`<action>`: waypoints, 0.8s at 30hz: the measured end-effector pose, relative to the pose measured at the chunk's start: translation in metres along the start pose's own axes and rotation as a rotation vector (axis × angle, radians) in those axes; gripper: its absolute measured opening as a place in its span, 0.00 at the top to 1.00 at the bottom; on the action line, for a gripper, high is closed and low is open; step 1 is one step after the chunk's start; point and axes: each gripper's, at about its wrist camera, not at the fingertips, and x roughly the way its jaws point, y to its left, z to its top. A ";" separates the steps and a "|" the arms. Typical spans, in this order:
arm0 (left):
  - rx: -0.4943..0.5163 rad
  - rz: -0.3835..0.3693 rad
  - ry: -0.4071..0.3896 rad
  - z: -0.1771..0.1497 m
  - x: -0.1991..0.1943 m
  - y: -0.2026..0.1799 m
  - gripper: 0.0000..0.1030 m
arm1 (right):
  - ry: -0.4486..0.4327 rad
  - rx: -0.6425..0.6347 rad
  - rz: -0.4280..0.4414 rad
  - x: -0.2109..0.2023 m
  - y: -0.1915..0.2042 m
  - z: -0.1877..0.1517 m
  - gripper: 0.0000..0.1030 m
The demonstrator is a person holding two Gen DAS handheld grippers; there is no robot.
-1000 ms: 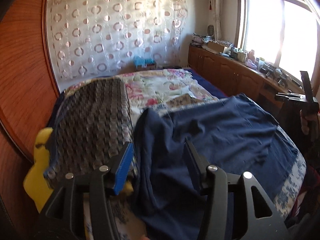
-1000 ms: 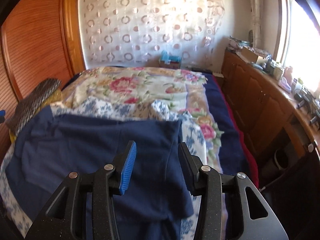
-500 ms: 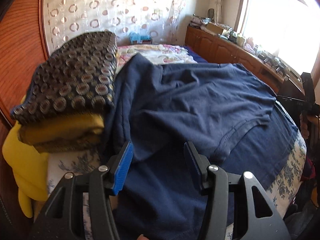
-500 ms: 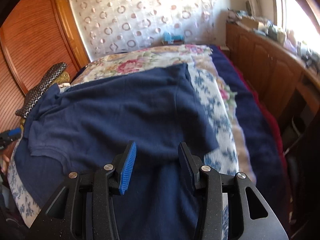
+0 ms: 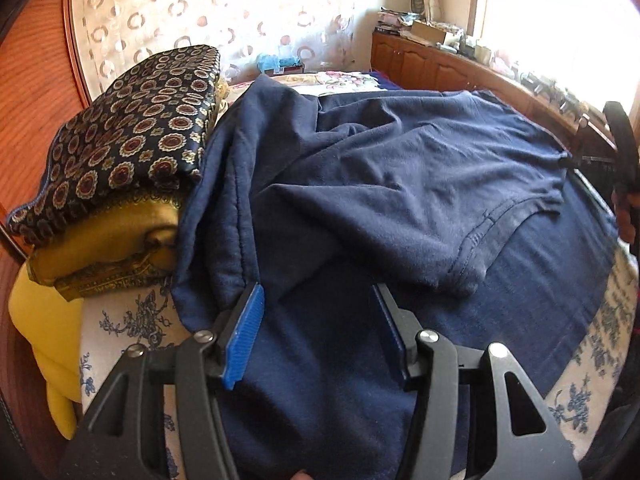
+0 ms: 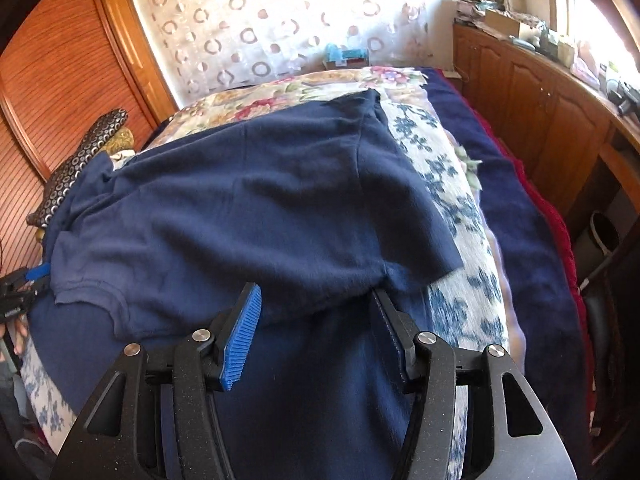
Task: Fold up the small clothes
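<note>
Both claws, left claw (image 5: 316, 330) and right claw (image 6: 316, 330), are parted and empty over the navy shirt (image 5: 400, 184) folded on the bed (image 6: 448, 184); the fold is best released flat, edges aligned, right jaws opening.

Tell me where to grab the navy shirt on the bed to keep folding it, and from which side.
Probably grip the navy shirt at its short sleeve, which lies flat over the floral bedcover with its hem free. Bring the right gripper, whose fingers are opening over the cloth, in from that outer edge, low along the cover, so one finger slides under the hem.
</note>
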 end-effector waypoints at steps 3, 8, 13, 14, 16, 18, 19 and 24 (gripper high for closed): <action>0.000 0.000 0.001 0.001 0.000 0.001 0.46 | -0.004 -0.012 -0.020 0.006 0.000 0.004 0.45; 0.002 0.000 0.001 0.000 0.000 0.002 0.46 | -0.024 -0.023 -0.025 0.008 0.002 0.002 0.43; 0.007 0.007 0.000 0.001 0.000 0.001 0.45 | -0.029 -0.045 -0.039 0.010 0.007 0.001 0.40; 0.008 0.008 -0.001 0.000 0.000 0.000 0.45 | -0.028 -0.049 -0.042 0.010 0.008 0.001 0.39; 0.008 0.008 -0.001 0.000 0.000 0.000 0.45 | -0.027 -0.057 -0.049 0.011 0.010 0.001 0.38; 0.008 0.010 -0.002 0.000 0.000 0.000 0.45 | -0.026 -0.065 -0.058 0.012 0.012 0.000 0.38; 0.005 0.010 -0.001 0.000 0.000 0.000 0.45 | -0.025 -0.072 -0.066 0.013 0.014 0.000 0.38; -0.025 0.005 -0.008 -0.001 -0.003 0.004 0.45 | -0.018 -0.094 -0.092 0.016 0.018 -0.001 0.37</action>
